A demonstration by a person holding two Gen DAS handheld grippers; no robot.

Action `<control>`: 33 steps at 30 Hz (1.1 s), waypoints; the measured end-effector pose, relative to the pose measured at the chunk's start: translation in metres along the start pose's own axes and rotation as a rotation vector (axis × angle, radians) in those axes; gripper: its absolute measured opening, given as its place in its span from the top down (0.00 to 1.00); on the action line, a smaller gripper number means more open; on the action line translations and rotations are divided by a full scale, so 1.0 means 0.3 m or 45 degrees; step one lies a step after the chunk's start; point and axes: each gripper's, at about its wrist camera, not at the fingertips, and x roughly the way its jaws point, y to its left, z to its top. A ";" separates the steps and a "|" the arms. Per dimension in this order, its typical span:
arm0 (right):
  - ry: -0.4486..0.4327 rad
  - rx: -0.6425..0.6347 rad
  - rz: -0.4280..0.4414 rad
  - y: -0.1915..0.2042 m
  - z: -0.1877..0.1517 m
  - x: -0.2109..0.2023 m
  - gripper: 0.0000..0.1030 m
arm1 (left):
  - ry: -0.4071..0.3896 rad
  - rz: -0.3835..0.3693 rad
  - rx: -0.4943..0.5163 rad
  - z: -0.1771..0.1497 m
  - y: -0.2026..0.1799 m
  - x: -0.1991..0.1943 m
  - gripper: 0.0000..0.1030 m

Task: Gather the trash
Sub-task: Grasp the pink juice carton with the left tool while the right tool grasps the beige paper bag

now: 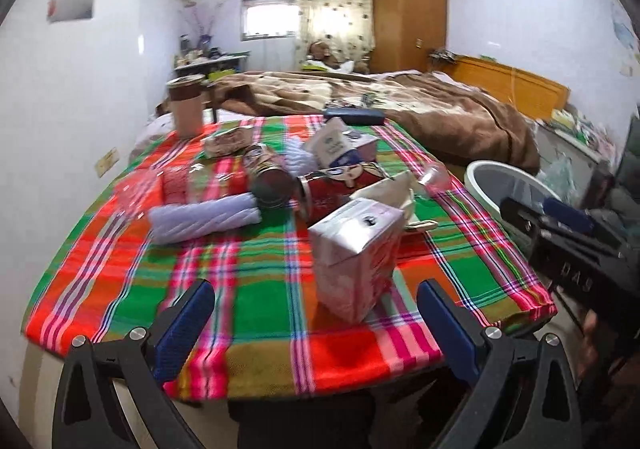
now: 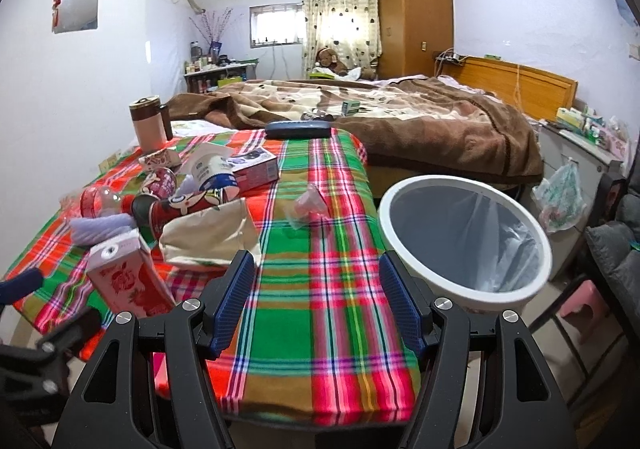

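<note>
A pink and white drink carton [image 1: 354, 253] [image 2: 126, 277] stands near the front edge of the plaid-covered table [image 1: 256, 277] [image 2: 316, 289]. My left gripper [image 1: 316, 305] is open, its blue pads just short of the carton on either side. My right gripper [image 2: 318, 289] is open and empty over the table's front right part, left of a white bin [image 2: 464, 237] [image 1: 508, 185] lined with a plastic bag. A crumpled clear wrapper [image 2: 308, 205] lies mid-table. Cans [image 1: 268, 177], a paper bag [image 2: 208, 233], a rolled lilac towel [image 1: 204, 217] and small boxes [image 2: 248, 169] crowd the table behind the carton.
A brown and beige tumbler [image 2: 148, 125] stands at the table's far left, a dark case [image 2: 298, 129] at its far edge. Behind is a bed with a brown blanket [image 2: 400, 117]. A pink stool [image 2: 584, 305] and a hanging plastic bag [image 2: 560, 193] sit right of the bin.
</note>
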 end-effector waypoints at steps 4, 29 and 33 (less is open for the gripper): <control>0.017 -0.019 0.066 0.005 0.002 0.030 0.35 | 0.014 -0.079 0.053 0.028 -0.019 0.062 0.06; 0.127 -0.144 0.160 0.112 0.005 0.152 0.35 | 0.074 -0.232 -0.147 0.036 0.166 0.185 0.64; 0.131 -0.144 0.197 0.130 0.014 0.163 0.36 | 0.058 -0.168 -0.201 0.029 0.232 0.174 0.64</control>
